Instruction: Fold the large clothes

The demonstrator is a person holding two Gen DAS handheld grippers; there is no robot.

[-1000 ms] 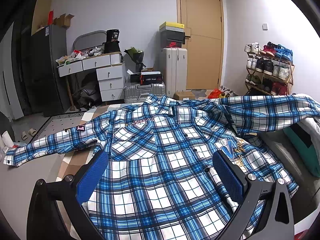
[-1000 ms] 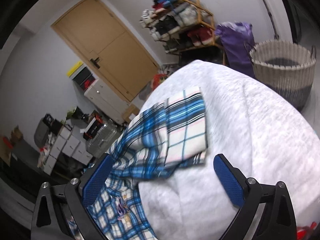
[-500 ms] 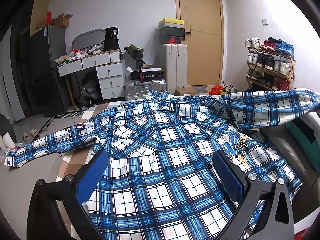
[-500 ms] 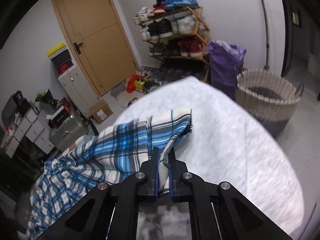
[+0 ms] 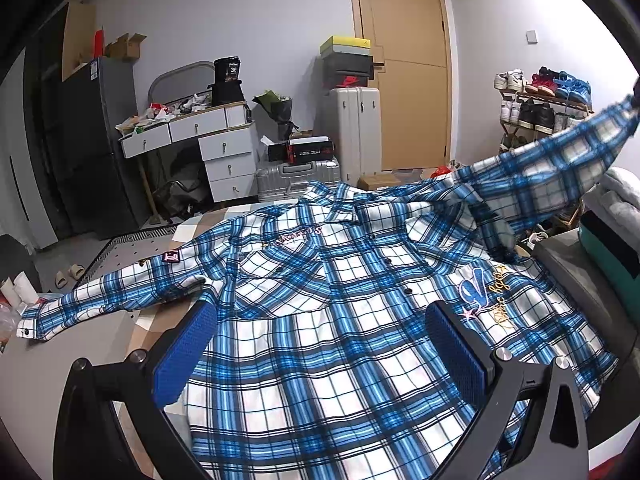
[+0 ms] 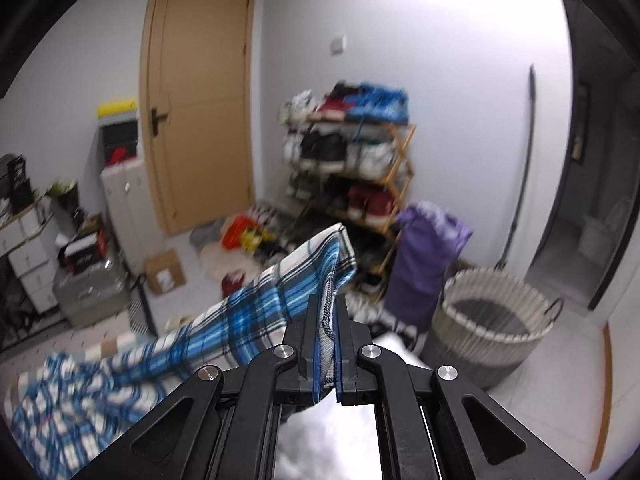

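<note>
Plaid shirt (image 5: 340, 320) spread face up, collar toward the door (image 5: 404, 64).
Embroidered "V" on its front; right hand-held gripper (image 6: 328, 320) clamps the raised sleeve cuff (image 6: 332, 256); left hand-held gripper (image 5: 320, 352) gapes empty above the hem.

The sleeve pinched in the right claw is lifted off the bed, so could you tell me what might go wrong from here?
The right claw grips only the sleeve near its cuff, so fabric might slip free. Lifting could drag the flat plaid shirt askew, since the open left claw pins nothing.
</note>
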